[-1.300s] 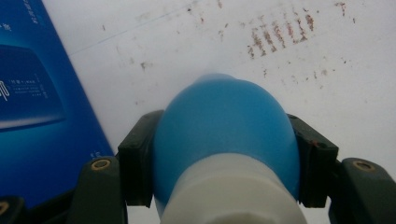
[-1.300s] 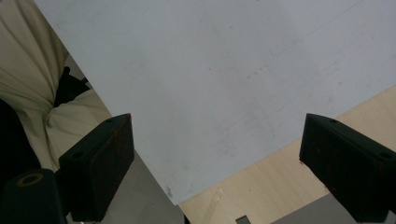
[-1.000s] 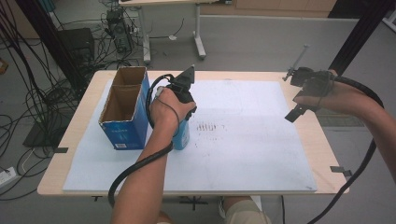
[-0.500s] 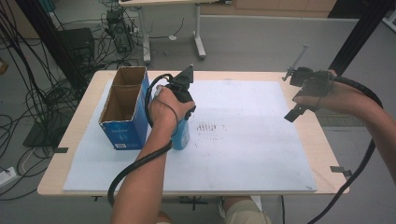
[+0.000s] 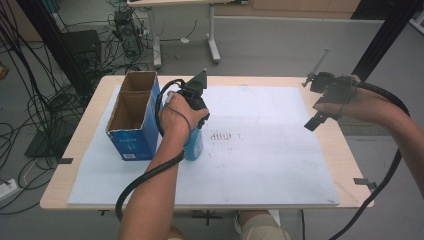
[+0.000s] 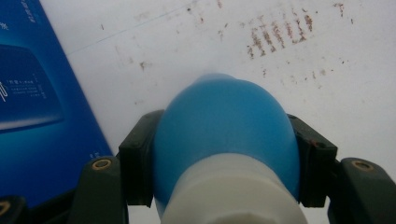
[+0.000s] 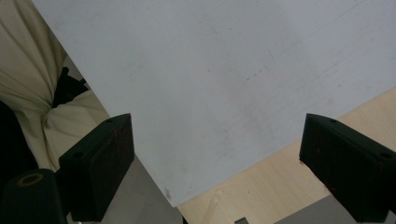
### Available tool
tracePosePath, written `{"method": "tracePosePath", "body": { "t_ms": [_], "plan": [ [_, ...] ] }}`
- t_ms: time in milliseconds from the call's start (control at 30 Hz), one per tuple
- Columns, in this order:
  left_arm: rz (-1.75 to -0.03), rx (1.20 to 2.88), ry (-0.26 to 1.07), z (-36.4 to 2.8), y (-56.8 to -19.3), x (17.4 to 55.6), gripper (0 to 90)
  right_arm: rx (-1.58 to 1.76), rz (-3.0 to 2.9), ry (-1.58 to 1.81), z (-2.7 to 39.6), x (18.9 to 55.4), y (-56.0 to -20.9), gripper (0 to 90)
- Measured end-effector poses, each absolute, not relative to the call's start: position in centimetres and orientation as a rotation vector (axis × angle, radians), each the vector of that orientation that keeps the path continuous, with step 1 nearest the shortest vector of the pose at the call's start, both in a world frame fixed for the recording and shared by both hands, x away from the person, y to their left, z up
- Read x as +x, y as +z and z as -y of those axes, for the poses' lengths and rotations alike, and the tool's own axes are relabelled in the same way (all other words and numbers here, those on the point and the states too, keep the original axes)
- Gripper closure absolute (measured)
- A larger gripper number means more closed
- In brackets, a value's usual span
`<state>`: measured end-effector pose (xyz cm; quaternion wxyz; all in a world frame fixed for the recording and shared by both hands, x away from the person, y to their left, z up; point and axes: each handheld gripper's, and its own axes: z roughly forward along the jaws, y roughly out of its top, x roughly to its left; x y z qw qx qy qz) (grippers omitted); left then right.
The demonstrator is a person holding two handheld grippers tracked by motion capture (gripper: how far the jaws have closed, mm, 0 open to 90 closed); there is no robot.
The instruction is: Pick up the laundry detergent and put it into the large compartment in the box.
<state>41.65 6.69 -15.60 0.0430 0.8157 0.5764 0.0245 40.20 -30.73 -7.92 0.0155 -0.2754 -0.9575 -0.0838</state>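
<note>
Gripping a blue bottle with a white neck between both pads, my left gripper was clamped on its rounded body. The bottle stood upright on the white sheet, just at 3 o'clock of the blue carton, its long axis vertical; my hand hid most of it. My right gripper hung wide apart, empty, at the sheet's edge.
</note>
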Motion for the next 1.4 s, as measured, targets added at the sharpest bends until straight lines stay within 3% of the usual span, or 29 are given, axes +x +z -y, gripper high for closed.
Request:
{"method": "tracePosePath", "body": {
  "t_ms": [1400],
  "plan": [
    [-1.759,2.494,0.09,-6.51,-15.64,41.36,37.8,-0.863,2.979,-0.27,30.94,39.95,-7.79,10.1]
  ]
}}
